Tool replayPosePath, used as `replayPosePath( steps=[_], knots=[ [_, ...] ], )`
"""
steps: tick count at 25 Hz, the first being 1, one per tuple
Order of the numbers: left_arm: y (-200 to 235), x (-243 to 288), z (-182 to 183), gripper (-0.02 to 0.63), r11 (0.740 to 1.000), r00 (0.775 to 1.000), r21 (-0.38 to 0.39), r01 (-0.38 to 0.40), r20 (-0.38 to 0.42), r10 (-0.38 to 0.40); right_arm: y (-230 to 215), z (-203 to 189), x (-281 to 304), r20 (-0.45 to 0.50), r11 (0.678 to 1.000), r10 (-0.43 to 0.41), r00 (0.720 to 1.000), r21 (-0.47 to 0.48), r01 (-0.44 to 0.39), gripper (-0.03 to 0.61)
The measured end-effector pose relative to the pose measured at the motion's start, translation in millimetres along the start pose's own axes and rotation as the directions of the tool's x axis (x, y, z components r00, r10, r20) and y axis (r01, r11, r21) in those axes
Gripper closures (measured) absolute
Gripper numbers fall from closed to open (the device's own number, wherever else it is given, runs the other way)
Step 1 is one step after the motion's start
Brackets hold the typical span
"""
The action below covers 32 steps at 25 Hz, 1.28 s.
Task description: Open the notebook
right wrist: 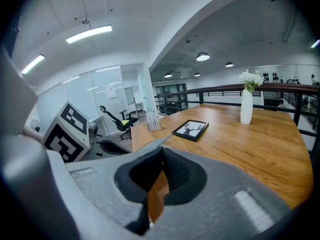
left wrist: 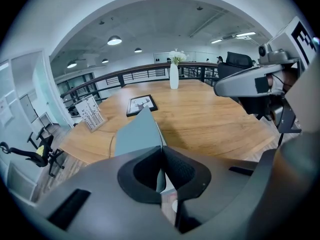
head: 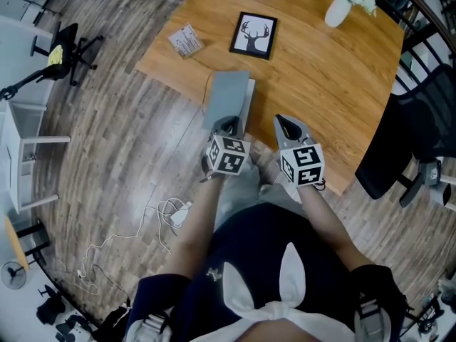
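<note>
A grey notebook lies at the near edge of the wooden table. My left gripper is shut on the near edge of its grey cover, which is tilted up off the white pages beneath. In the left gripper view, the left gripper has its pads pressed on the cover's edge. My right gripper hovers over the table just right of the notebook. In the right gripper view, the right gripper is shut with nothing in it, and only wood shows behind the jaws.
A framed deer picture lies beyond the notebook, with a small card stand to its left. A white vase with flowers stands at the far side. A black chair is at the right, and white cables lie on the floor.
</note>
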<state>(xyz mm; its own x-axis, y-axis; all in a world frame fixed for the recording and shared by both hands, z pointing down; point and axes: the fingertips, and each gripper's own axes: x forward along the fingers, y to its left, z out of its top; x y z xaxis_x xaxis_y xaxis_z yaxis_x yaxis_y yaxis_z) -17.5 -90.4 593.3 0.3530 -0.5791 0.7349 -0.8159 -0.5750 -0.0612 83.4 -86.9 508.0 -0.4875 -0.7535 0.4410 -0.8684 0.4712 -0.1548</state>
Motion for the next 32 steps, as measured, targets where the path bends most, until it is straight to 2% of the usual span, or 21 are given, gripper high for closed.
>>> replayPosePath(
  steps=[9, 32],
  knots=[
    [10, -13, 6, 0.589, 1.000, 1.000, -0.001, -0.015, 0.023, 0.015, 3, 8, 2, 0.012, 1.000, -0.003, 1.000, -0.012, 0.004, 0.580],
    [56, -49, 21, 0.591, 0.996, 0.993, -0.070, -0.058, 0.100, 0.065, 18, 19, 21, 0.013, 0.999, 0.015, 1.000, -0.031, -0.014, 0.580]
  ],
)
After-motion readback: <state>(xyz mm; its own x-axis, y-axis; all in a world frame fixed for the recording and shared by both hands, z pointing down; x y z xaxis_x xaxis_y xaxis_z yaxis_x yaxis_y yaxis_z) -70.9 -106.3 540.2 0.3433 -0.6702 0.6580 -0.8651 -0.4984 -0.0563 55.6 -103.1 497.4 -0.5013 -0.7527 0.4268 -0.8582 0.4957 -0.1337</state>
